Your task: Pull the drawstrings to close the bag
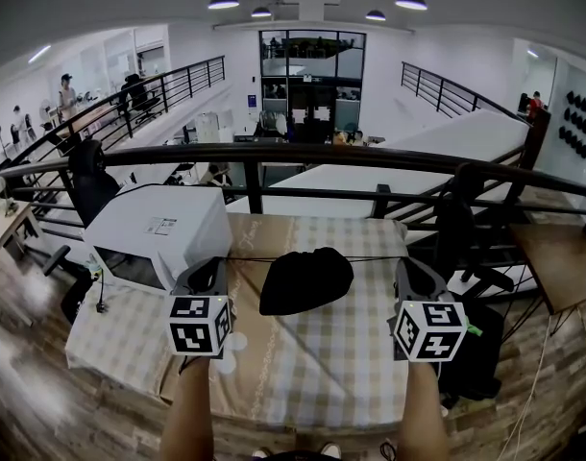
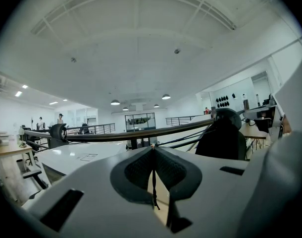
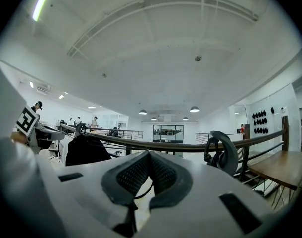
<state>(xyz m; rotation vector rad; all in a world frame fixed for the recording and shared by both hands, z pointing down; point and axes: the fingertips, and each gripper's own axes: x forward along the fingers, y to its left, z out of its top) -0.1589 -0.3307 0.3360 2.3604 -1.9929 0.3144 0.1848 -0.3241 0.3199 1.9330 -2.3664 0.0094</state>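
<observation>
To the left, a white box (image 1: pixel 158 227) is noted on the counter (image 1: pixel 303 377), near the left gripper (image 2: pixel 152 151). That gripper is seen fully closed, with the left drawstring (image 2: pixel 153 182) pinched between its pads. The cord is drawn taut to the black bag (image 1: pixel 305 279), which is located mid-counter between both grippers, its mouth apparently gathered. The right gripper (image 3: pixel 147 155) is likewise clamped on the right drawstring (image 3: pixel 139 191).

Risk is assessed as follows. Under further pull the thin cords may be slipped through the pads. The light bag may also be dragged sideways if one side is pulled harder.
</observation>
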